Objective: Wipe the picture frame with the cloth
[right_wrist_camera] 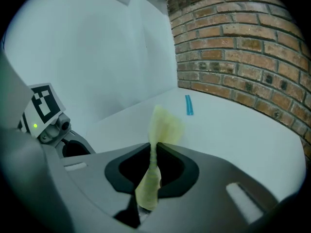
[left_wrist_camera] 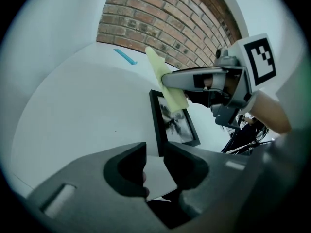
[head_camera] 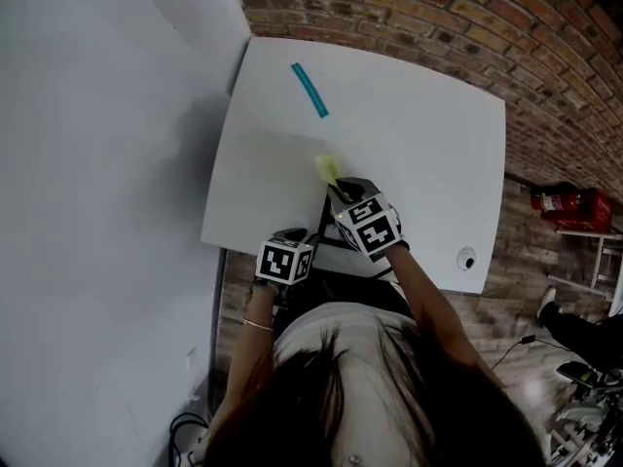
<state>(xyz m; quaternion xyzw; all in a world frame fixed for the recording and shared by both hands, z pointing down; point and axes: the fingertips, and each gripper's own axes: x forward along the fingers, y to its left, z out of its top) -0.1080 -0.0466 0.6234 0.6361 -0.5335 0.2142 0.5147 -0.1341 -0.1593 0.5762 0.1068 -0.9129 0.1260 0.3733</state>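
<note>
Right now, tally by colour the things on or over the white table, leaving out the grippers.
Yellow: 1, the cloth
Black: 1, the picture frame
Teal: 1, the strip
Total: 3

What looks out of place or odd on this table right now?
Only a teal strip, lying alone at an angle on the far part of the white table, well away from the picture frame. The yellow cloth is pinched in the right tool. Nothing looks spilled or damaged.
</note>
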